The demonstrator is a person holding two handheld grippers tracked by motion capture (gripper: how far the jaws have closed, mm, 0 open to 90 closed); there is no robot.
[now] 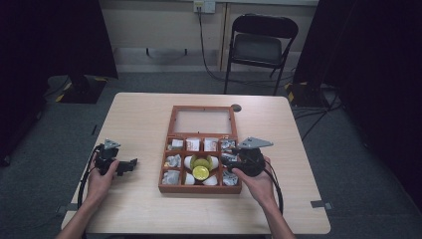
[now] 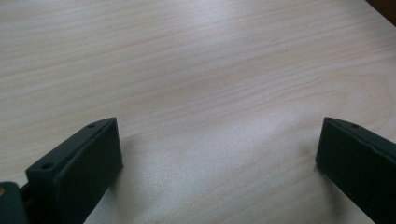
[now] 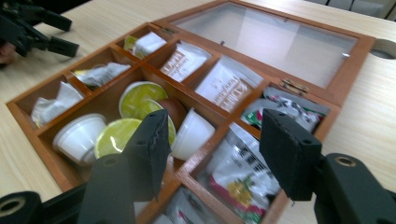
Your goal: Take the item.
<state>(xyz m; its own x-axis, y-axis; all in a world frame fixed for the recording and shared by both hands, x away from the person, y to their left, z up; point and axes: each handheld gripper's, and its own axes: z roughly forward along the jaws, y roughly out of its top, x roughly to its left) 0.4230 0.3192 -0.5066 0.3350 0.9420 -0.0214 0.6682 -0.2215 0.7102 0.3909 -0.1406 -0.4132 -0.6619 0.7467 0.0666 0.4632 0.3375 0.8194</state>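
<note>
Standing at the near side, I see two forearms coming in from the bottom edge of the high view onto a pale wooden table (image 1: 149, 209). At lower left, the left gripper (image 1: 132, 164) lies low over bare wood. In its own view its jaws are released, far apart at the two bottom corners, with only table grain between them.

At centre right of the high view, the right gripper (image 1: 230, 162) hangs over the right side of a reddish-brown wooden box with compartments (image 1: 199, 189), which sits in the middle of the table. In the right gripper view its jaws have a clear gap, narrower than the left pair, and they grasp nothing.

Just behind the left jaw in that view is a small white plastic cup with a lime-yellow lid (image 3: 116, 135). Beside it, in the same large middle compartment, a plain white cup (image 3: 191, 133) lies tilted. Under the right jaw, a white packet with green and red print (image 3: 238, 172) fills a right-hand compartment. Brown-and-white sachets (image 3: 184, 60) lie in the row behind.

The glass-paned lid (image 1: 203, 121) lies open flat, beyond the compartments. A black folding chair (image 1: 261, 45) stands at the upper centre, past the table.
</note>
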